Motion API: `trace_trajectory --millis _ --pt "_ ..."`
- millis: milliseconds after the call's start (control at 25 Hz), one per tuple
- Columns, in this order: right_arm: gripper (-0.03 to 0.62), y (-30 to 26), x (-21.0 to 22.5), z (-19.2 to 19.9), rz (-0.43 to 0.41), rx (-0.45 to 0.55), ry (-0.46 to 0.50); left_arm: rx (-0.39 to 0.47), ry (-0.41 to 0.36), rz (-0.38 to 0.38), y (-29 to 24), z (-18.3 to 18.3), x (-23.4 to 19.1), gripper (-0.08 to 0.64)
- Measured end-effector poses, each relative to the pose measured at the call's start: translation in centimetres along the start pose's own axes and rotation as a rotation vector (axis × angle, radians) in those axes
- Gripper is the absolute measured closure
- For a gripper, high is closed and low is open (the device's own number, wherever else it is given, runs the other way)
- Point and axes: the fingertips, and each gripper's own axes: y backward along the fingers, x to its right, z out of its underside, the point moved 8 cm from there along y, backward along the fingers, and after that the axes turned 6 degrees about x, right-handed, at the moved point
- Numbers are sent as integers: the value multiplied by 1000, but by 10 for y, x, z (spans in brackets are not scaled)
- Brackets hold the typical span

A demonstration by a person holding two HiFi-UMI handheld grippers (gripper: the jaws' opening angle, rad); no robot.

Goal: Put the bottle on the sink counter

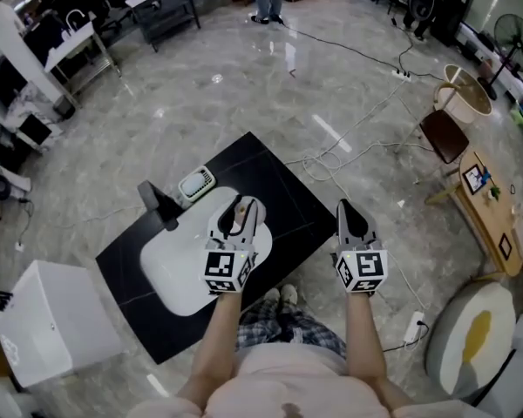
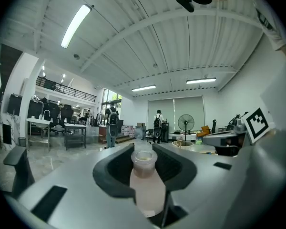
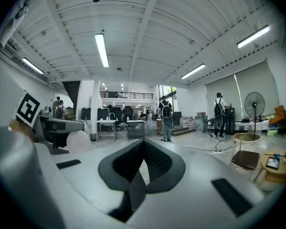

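Bottle (image 2: 145, 190): translucent frosted plastic, pale pink, smooth.
Left claw (image 1: 241, 214): smooth matt grey plastic shell; black ribbed pads (image 2: 115, 166).
Counter (image 1: 283, 190): black slab, low sheen.
Sink basin (image 1: 170, 268): white, smooth.
Floor (image 1: 270, 85): grey marble-look, polished, reflecting lights.

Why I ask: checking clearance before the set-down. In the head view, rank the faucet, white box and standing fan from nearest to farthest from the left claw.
1. Faucet: just left of the left claw.
2. White box: lower left, on the floor side.
3. Standing fan: far upper right, across the room.
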Motion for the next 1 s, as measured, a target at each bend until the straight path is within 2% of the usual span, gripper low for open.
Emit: trace_trajectory --millis 440,1000 --pt "577 -43 37 44 34 -42 -10 -32 16 151 -97 47 42 425" --pt "577 -63 67 134 29 -121 -37 -116 61 246 -148 149 97 426"
